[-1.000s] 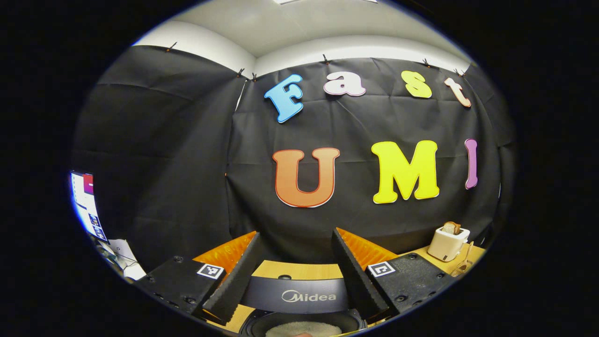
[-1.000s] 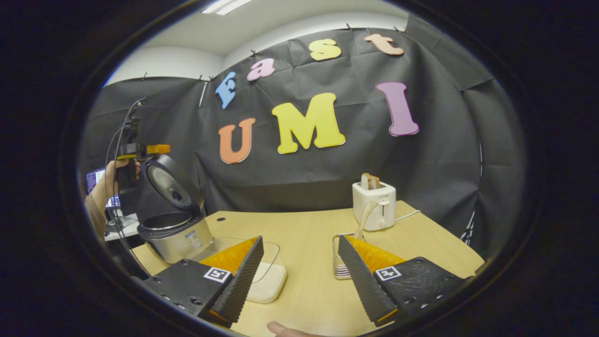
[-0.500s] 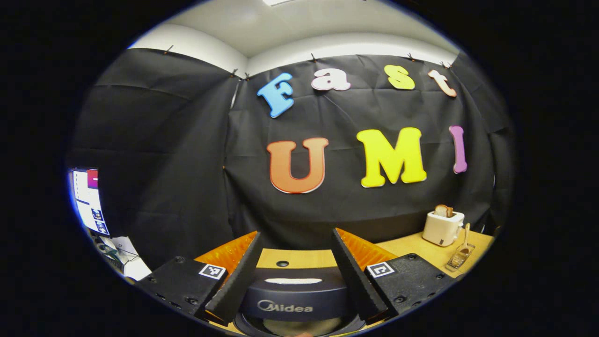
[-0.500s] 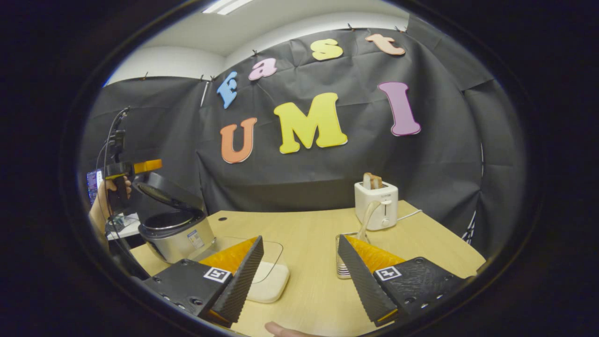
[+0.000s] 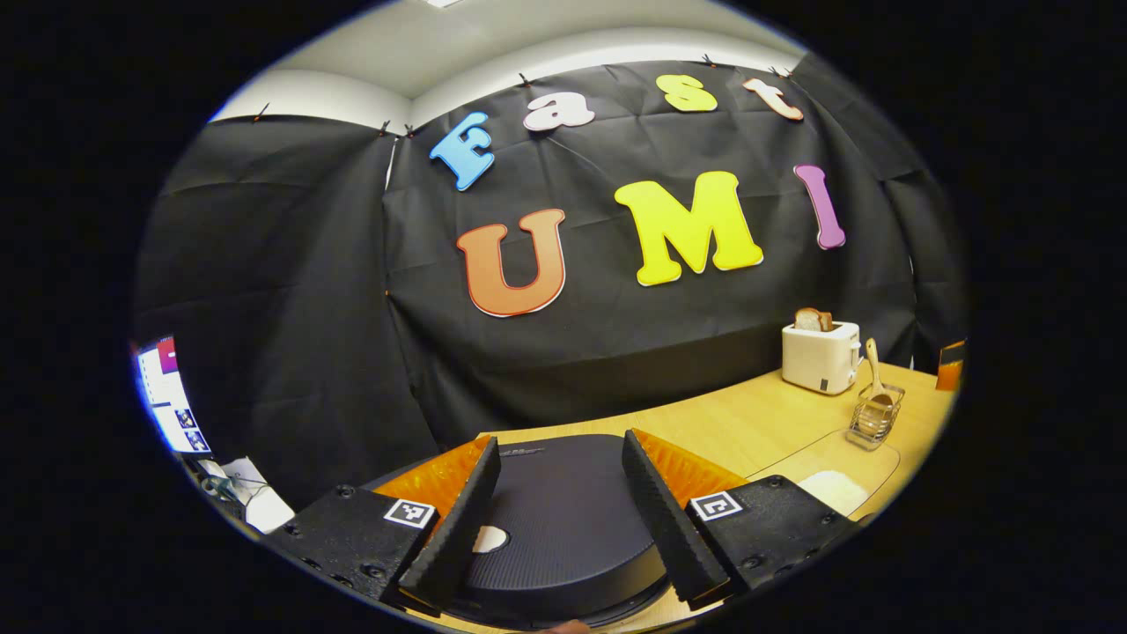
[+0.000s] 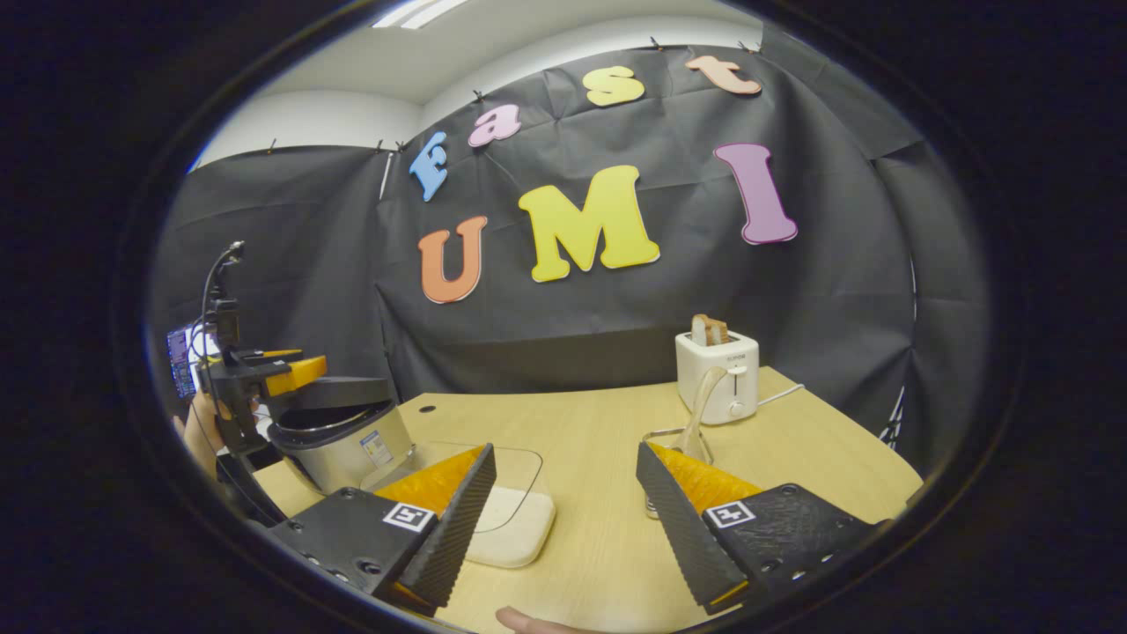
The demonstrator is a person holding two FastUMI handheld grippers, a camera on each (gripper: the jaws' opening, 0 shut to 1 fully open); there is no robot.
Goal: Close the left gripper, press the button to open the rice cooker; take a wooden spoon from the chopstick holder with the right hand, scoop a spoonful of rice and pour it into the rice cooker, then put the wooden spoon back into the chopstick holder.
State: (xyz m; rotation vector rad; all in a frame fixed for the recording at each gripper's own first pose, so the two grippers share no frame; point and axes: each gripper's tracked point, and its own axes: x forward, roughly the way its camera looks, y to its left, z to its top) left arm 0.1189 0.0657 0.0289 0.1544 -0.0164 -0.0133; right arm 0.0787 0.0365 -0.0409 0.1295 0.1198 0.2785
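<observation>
The rice cooker [image 6: 339,436] stands at the table's left end, its dark lid [image 5: 563,519] lying down flat on the pot. My left gripper [image 5: 559,445] is open just above the lid top, fingers straddling it; the right gripper view shows that gripper [image 6: 290,370] at the lid with a hand [image 6: 198,431] holding it. My right gripper [image 6: 563,453] hovers open over the table, holding nothing. The wooden spoon [image 6: 704,405] stands in the wire chopstick holder [image 5: 873,423], partly behind my right finger. A clear box of rice [image 6: 515,519] lies beside the cooker.
A white toaster [image 6: 718,383] with bread in it stands at the back right, a cord running from it. A lit screen [image 5: 167,396] sits beyond the table's left end. A fingertip [image 6: 528,621] shows at the bottom edge. Bare tabletop [image 6: 572,423] lies between cooker and toaster.
The cooker lid has swung down from upright to flat, and my left gripper has come down with it. My right gripper has hardly moved.
</observation>
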